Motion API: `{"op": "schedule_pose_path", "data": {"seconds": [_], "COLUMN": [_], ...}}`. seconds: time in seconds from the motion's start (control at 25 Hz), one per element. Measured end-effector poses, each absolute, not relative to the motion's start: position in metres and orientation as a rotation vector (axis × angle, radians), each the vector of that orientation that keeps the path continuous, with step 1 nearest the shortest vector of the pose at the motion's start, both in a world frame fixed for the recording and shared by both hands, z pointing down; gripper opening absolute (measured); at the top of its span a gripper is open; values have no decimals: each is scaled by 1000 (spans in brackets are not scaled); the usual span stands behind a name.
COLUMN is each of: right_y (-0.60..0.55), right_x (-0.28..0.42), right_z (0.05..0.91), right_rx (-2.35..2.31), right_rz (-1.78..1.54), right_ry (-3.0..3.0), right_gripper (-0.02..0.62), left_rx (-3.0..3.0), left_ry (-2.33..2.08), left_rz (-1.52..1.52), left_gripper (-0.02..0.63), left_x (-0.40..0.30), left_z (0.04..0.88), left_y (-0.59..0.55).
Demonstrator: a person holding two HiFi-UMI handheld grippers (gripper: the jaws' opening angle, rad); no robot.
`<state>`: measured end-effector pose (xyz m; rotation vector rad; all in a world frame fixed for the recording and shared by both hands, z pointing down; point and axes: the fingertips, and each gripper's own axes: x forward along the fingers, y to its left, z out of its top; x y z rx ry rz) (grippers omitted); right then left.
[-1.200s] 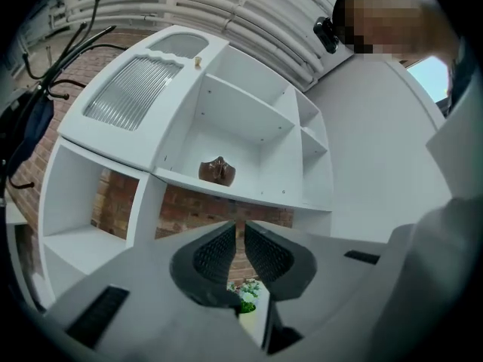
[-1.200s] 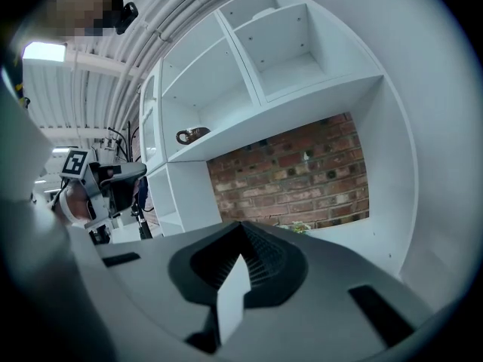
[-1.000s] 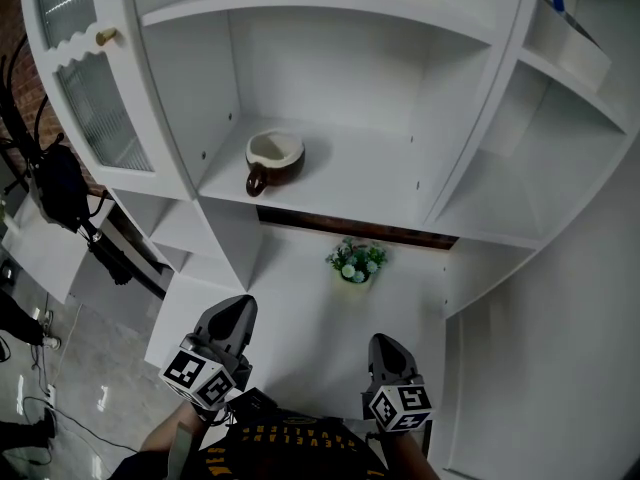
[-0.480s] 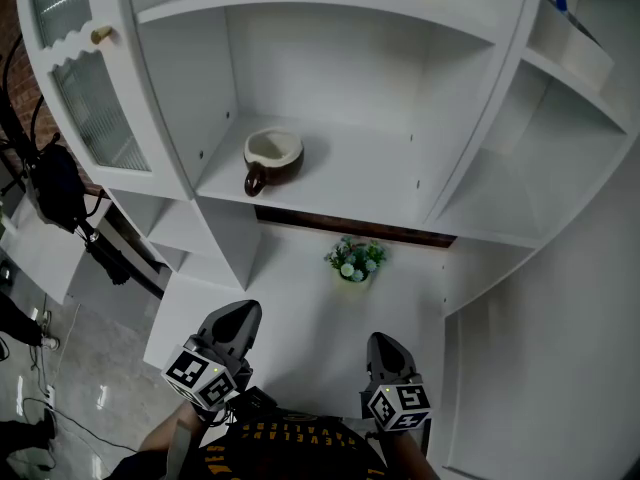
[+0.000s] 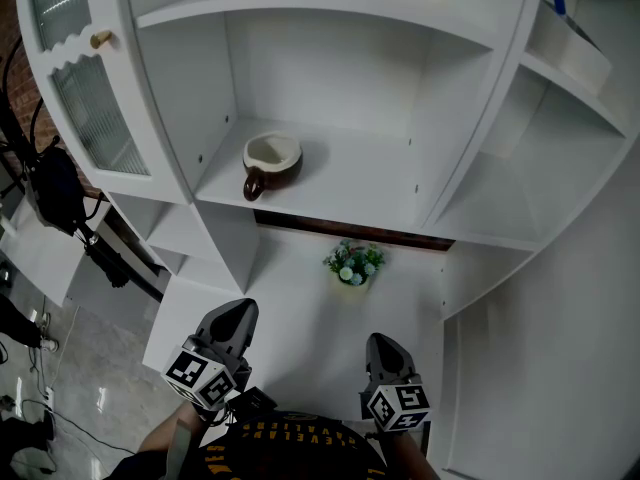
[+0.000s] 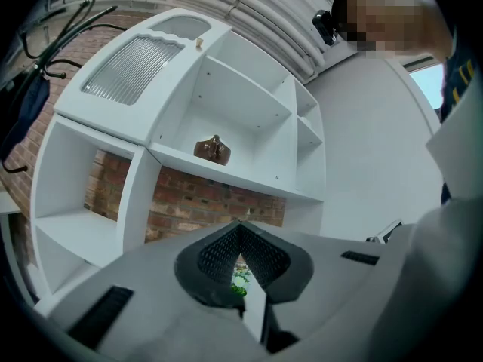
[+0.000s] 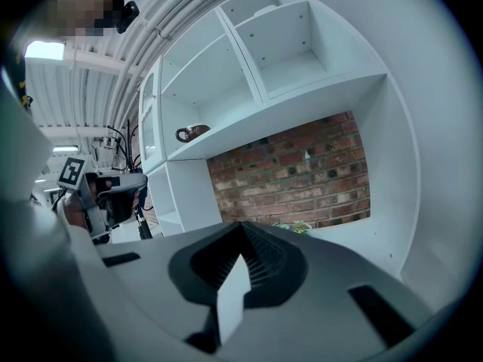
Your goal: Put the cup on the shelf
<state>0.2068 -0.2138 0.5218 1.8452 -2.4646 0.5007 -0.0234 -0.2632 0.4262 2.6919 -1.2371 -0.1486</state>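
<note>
the brown ceramic cup [image 5: 272,163] sits on the white shelf [image 5: 350,183], so nothing seems left to do. the left tongs [image 5: 237,313] and right tongs [image 5: 385,346] are pressed together, apparently empty.

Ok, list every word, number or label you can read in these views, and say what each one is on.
Nothing here can be read as a word or number.
Yellow print on the person's dark top: too blurred to read.
Left marker cube and right marker cube: black-and-white square patterns only, no letters.
Cup and shelf: no print visible.
</note>
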Motion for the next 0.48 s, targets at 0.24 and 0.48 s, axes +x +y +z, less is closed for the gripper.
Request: {"op": "schedule_pose_path", "data": {"seconds": [0.24, 0.48], "right_y": [-214, -209], "right_x": [206, 207], "right_z": [522, 523], "right_rx": [1840, 1844], "right_rz": [503, 500], "right_ry": [-2467, -2458], "right_gripper": [5, 5], "left_rx": [2671, 2660], "left_ry": [-1255, -1250], "left_rz": [-152, -157], "left_gripper": [3, 3], "left_x": [-28, -29], "left_z": [429, 434], "left_y": [-265, -263]}}
